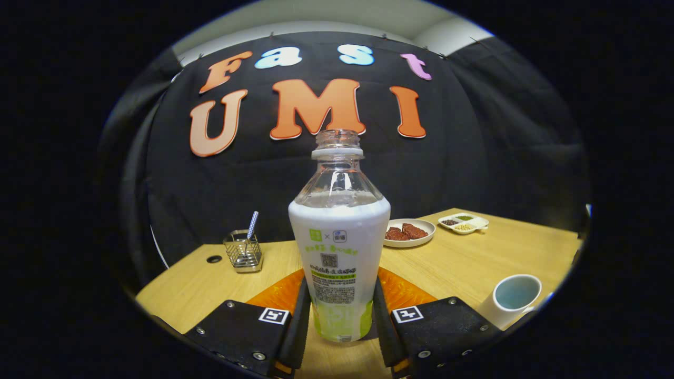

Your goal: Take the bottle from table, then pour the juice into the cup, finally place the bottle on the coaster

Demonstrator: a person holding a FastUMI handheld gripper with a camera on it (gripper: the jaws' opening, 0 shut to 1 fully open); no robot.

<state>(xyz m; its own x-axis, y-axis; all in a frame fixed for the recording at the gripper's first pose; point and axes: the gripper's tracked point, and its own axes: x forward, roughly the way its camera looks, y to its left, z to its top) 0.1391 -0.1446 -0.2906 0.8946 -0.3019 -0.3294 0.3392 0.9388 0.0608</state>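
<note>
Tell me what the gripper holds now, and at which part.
The gripper holds the open juice bottle, its two fingers pressing the lower body on both sides.

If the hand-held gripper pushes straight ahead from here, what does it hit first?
The bottle. It stands upright between the fingers of the hand-held gripper, which flank its lower body closely; whether they already press on it is unclear. An orange coaster lies around its base, and beyond that the table runs to the booth wall.
</note>
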